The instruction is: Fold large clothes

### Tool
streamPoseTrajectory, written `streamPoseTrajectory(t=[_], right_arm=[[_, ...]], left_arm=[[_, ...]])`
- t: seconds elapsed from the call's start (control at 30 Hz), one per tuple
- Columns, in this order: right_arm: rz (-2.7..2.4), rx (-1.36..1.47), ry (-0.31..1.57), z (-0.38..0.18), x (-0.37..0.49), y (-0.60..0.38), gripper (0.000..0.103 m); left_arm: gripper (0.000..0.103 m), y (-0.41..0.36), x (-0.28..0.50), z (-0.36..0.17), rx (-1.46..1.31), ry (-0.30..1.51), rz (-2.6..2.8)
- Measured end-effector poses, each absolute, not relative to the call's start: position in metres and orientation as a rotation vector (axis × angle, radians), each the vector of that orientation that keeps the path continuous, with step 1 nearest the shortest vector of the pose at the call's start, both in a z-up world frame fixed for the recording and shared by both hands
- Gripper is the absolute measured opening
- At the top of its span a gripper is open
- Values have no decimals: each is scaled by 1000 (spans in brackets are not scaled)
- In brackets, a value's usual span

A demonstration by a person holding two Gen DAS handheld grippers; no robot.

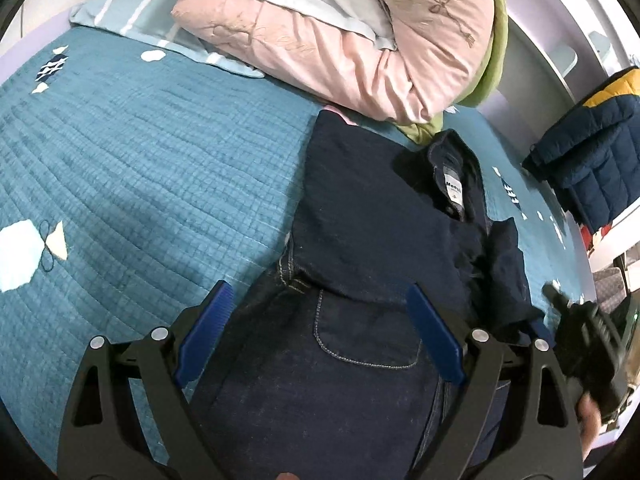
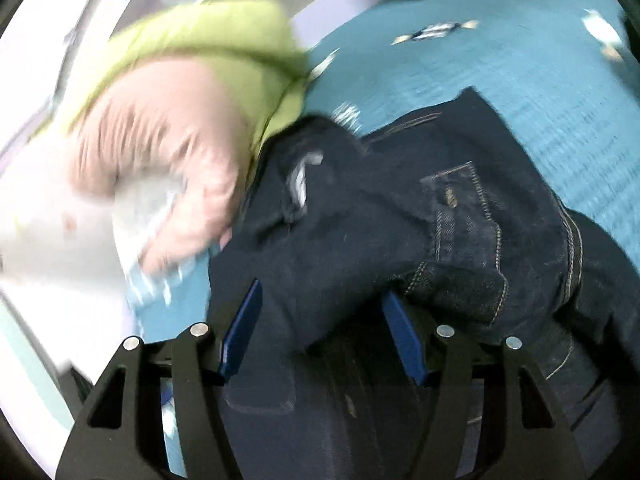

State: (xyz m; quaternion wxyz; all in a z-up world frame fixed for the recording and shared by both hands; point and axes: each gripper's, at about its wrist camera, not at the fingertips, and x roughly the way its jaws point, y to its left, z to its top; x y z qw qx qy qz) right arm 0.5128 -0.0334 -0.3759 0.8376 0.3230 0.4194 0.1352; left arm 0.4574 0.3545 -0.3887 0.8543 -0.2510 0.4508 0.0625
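A dark blue denim garment (image 1: 360,240) lies partly folded on the teal quilted bedspread (image 1: 140,180), white neck label (image 1: 454,192) facing up. My left gripper (image 1: 320,296) is open just above its stitched pocket (image 1: 360,336), blue pads wide apart and empty. My right gripper (image 2: 320,292) is open over the same garment (image 2: 440,220) in the blurred right wrist view; a folded sleeve with tan stitching (image 2: 460,284) lies by its right pad. The right gripper also shows at the right edge of the left wrist view (image 1: 580,332), blurred.
A pink quilt with green lining (image 1: 340,52) and a pale blue pillow (image 1: 132,8) are piled at the bed's far end, close to the garment. A navy and yellow puffer jacket (image 1: 592,152) lies at the right. The white bed frame (image 1: 560,60) curves behind.
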Motion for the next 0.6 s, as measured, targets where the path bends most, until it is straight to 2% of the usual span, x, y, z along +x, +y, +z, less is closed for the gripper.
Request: streamPoseTrajectory(t=[0.03, 0.07, 0.1, 0.17, 0.23, 0.33, 0.37, 0.43, 0.47, 0.6], right_arm=[[251, 661, 868, -371, 514, -31, 47], [194, 588, 845, -363, 517, -24, 25], [160, 524, 825, -357, 520, -18, 15], [129, 428, 788, -345, 528, -1, 4], [173, 342, 735, -329, 533, 22, 3], [461, 57, 677, -308, 530, 104, 4], [502, -29, 671, -309, 524, 123, 8], [636, -133, 765, -323, 522, 157, 8], [671, -125, 817, -333, 522, 165, 11], [716, -20, 865, -349, 519, 153, 37]], left_arm=[[90, 356, 457, -389, -529, 950, 132], [90, 357, 456, -389, -530, 952, 132], [90, 359, 455, -390, -529, 952, 134], [90, 363, 452, -390, -531, 948, 139], [90, 369, 447, -387, -535, 938, 148], [90, 377, 441, -381, -525, 908, 184], [90, 380, 439, -379, -524, 901, 195], [90, 385, 436, -375, -525, 889, 206], [90, 387, 436, -375, -526, 889, 210], [90, 387, 436, -374, -518, 893, 210]])
